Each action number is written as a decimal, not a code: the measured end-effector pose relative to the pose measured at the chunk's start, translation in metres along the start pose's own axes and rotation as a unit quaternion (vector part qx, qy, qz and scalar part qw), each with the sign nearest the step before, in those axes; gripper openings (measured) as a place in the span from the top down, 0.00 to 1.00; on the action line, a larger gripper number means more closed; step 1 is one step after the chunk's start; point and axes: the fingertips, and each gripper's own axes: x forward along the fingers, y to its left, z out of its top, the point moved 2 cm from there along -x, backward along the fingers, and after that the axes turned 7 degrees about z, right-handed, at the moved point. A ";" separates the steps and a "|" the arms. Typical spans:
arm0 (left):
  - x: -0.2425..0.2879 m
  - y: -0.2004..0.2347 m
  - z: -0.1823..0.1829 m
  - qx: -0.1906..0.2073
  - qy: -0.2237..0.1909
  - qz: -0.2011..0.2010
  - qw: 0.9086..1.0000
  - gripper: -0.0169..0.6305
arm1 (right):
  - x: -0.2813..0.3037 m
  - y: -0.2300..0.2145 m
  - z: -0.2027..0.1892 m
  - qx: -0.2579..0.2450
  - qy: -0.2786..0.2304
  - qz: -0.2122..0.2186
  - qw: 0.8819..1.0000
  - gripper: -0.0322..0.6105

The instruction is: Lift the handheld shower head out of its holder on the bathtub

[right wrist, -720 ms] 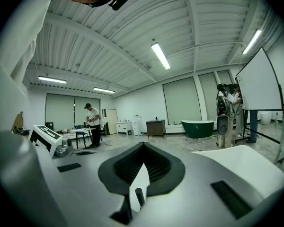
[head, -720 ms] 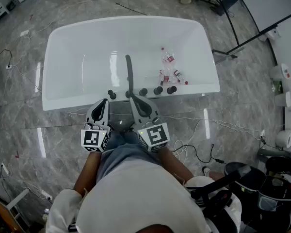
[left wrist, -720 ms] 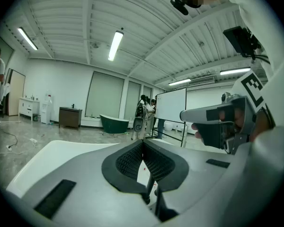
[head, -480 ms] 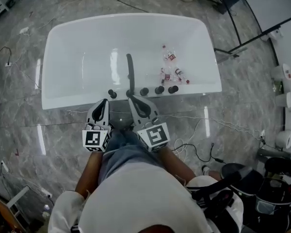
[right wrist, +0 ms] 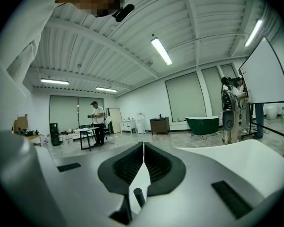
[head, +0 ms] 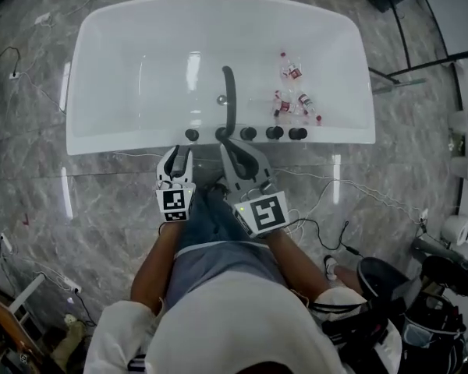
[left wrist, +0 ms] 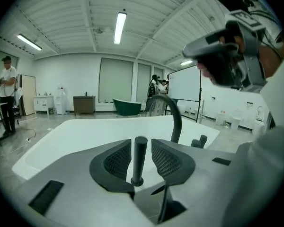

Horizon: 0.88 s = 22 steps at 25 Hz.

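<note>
A white bathtub (head: pixel 125 142) has a row of dark fittings on its near rim, with a curved dark spout (head: pixel 228 92) among them. The leftmost fitting is the handheld shower head (head: pixel 192 134), a slim dark stick standing upright in its holder (left wrist: pixel 139 157). My left gripper (head: pixel 181 153) is open, one jaw on each side of the stick (left wrist: pixel 139 148), with a gap on both sides. My right gripper (head: pixel 235 148) is shut and empty near the spout's base. In the right gripper view its jaws (right wrist: pixel 143 148) meet in a thin line above a small dark peg (right wrist: pixel 138 196).
Several small bottles (head: pixel 292 104) lie in the tub at the right. Three more dark knobs (head: pixel 274 133) stand on the rim right of the spout. Cables (head: pixel 335 201) trail over the marble floor. Dark equipment (head: pixel 429 302) sits at the lower right. People (left wrist: pixel 4 93) stand far off.
The left gripper's jaws now stand apart, where earlier their tips looked close together. Both grippers have moved in nearer the tub's rim. The head camera has shifted, so the tub sits higher.
</note>
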 end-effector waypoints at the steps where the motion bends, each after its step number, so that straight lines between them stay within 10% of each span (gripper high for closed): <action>1: 0.015 0.005 -0.024 -0.005 0.016 0.004 1.000 0.77 | 0.011 -0.001 -0.014 -0.005 0.004 0.001 1.000 0.92; 14: 0.157 0.054 -0.254 -0.041 0.037 0.013 0.998 0.70 | 0.106 0.008 -0.256 -0.004 0.052 0.016 0.999 0.92; 22: 0.189 0.051 -0.316 -0.030 0.049 0.013 0.998 0.69 | 0.103 -0.002 -0.304 0.006 0.051 0.002 0.999 0.92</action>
